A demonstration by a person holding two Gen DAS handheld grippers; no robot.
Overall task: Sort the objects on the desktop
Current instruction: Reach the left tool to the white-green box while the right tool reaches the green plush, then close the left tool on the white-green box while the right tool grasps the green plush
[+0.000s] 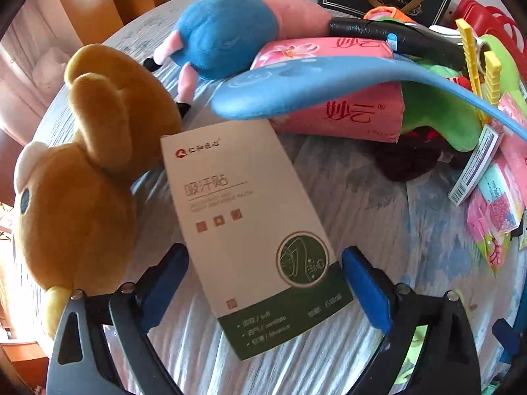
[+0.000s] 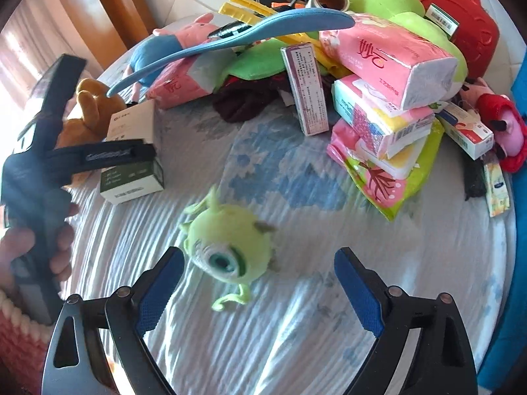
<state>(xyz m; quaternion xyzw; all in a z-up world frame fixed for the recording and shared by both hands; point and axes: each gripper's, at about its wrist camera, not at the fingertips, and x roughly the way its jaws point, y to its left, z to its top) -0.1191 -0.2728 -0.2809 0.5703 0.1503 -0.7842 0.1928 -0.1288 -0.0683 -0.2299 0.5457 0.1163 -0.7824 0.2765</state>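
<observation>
Sitting flat on the blue-and-white tablecloth (image 1: 362, 204) is the white and green box (image 1: 250, 230), lying between the left gripper (image 1: 265, 283) fingers, whose jaws are spread wide, with gaps on both sides, so nothing is grasped. The brown bear plush (image 1: 85, 177) leans right against the box's left edge. Just past the box's far end there's a blue insole (image 1: 296, 82) draped over a pink tissue pack (image 1: 346, 112), and a blue and pink pig plush (image 1: 230, 36) behind those.

Over on the other side, the right gripper (image 2: 260, 283) is released too, jaws wide apart, with a little green one-eyed monster plush (image 2: 230, 247) lying on the cloth between them, nearer the left finger, looks a bit blurry. Further out is a stack of tissue packs (image 2: 388, 98) and a red plastic case (image 2: 461, 23).
</observation>
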